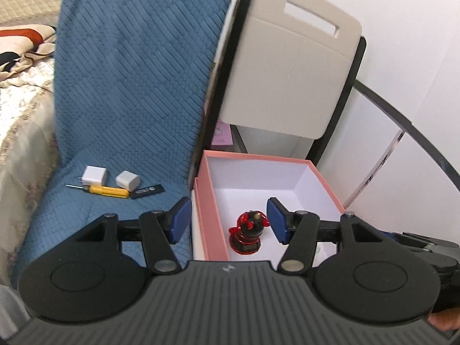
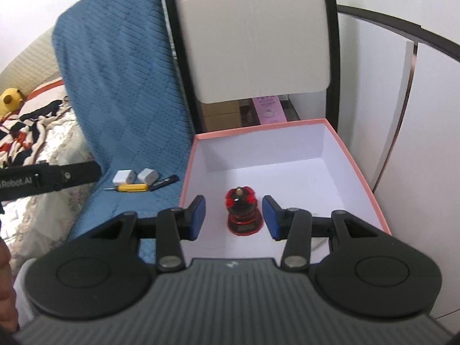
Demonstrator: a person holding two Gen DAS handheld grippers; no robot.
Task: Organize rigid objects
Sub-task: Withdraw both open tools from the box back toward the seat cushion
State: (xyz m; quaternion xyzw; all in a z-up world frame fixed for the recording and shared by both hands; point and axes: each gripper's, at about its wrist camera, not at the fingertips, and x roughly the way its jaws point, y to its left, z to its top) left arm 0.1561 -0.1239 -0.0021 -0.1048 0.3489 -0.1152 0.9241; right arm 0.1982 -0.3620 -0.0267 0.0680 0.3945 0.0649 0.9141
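A red and black glossy figurine (image 1: 247, 234) (image 2: 244, 214) stands upright on the white floor of an open pink box (image 1: 211, 218) (image 2: 258, 128). My left gripper (image 1: 229, 220) hangs open above the box's left wall, holding nothing. My right gripper (image 2: 234, 217) is also open above the box; the figurine shows in the gap between its blue pads but stands free below them. On the blue chair cover (image 1: 129, 86) (image 2: 120, 86) left of the box lie two white chargers (image 1: 95, 176) (image 1: 128, 180), a yellow screwdriver (image 1: 107, 191) (image 2: 132, 187) and a flat dark item (image 1: 148, 191) (image 2: 165, 182).
A beige chair back (image 1: 287, 72) (image 2: 253, 43) with a black frame rises right behind the box. A bed with a patterned quilt (image 1: 23, 100) and a yellow plush toy (image 2: 10, 99) lies to the left. White cabinet panels (image 2: 388, 100) stand to the right. A pink carton (image 2: 268, 109) sits behind the chair.
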